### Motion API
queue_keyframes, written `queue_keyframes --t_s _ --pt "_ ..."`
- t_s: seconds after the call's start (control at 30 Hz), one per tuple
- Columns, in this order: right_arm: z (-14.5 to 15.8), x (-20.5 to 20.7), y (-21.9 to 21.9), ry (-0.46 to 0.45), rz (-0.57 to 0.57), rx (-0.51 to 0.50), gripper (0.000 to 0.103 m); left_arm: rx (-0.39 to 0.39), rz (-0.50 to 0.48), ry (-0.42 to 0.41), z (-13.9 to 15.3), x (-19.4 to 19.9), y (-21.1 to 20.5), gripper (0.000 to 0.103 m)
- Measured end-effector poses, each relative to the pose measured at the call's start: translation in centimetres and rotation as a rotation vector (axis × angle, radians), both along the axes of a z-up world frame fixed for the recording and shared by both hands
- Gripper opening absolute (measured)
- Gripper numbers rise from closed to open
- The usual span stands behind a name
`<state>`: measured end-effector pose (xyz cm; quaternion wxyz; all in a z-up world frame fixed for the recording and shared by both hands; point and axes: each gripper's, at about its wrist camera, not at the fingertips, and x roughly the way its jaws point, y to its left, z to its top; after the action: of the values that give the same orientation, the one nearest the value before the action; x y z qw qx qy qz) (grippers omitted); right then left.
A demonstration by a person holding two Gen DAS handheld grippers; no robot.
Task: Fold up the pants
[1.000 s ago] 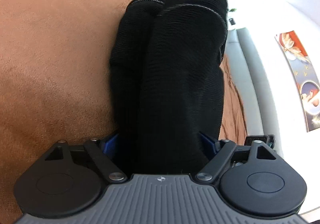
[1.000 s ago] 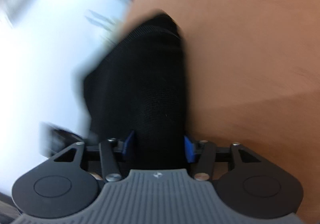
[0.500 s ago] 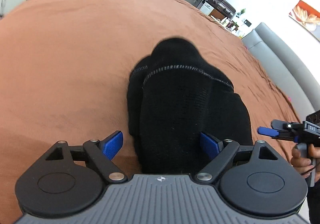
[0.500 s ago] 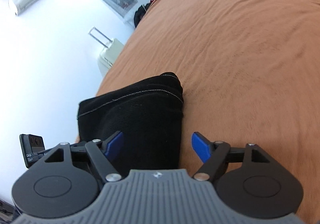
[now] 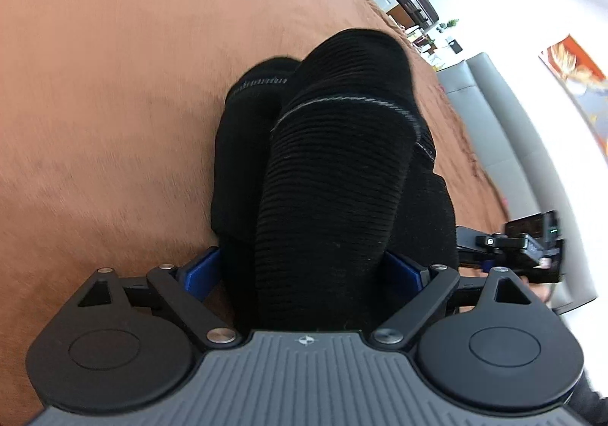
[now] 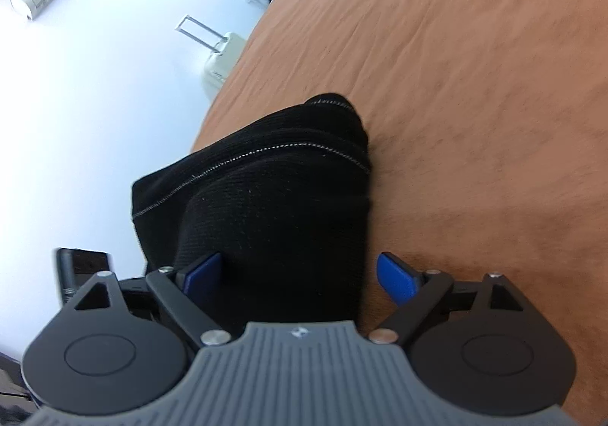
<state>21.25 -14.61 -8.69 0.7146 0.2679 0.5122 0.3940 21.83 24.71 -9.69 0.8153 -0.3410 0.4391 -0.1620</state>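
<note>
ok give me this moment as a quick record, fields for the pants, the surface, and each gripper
pants: black ribbed pants, bunched and folded over, pale stitched hem showing
surface: brown bedspread, pants lying on it
left gripper: left gripper, blue fingers pressed against both sides of the fabric, shut on it
right gripper: right gripper, open; fabric between its blue fingers, the one on the bedspread side clear of the cloth
background: grey sofa, white suitcase

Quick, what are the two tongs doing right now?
Left tongs: closed on the pants.
Right tongs: open, pants between the fingers, not pinched.
</note>
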Motion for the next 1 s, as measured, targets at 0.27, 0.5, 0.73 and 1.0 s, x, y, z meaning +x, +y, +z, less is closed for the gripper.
queue_keyframes --t_s 0.27,0.5,0.73,1.0 --pt "-3.0 0.6 1.8 0.133 0.084 0.119 0.098 -0.216 -0.020 0.044 -3.0 -1.3 2.0 0.103" --pt "-3.8 0.0 2.6 0.141 0.089 0.157 0.098 -0.206 -0.069 0.040 -2.9 -1.0 1.4 0.103" --pt "-2.4 -1.0 2.4 0.089 0.077 0.159 0.074 -0.226 -0.040 -0.003 -2.3 -2.6 1.9 0.094" --pt "1.0 -3.3 1.2 0.034 0.019 0.184 0.063 -0.262 -0.065 -0.067 0.9 -5.1 1.8 0.082"
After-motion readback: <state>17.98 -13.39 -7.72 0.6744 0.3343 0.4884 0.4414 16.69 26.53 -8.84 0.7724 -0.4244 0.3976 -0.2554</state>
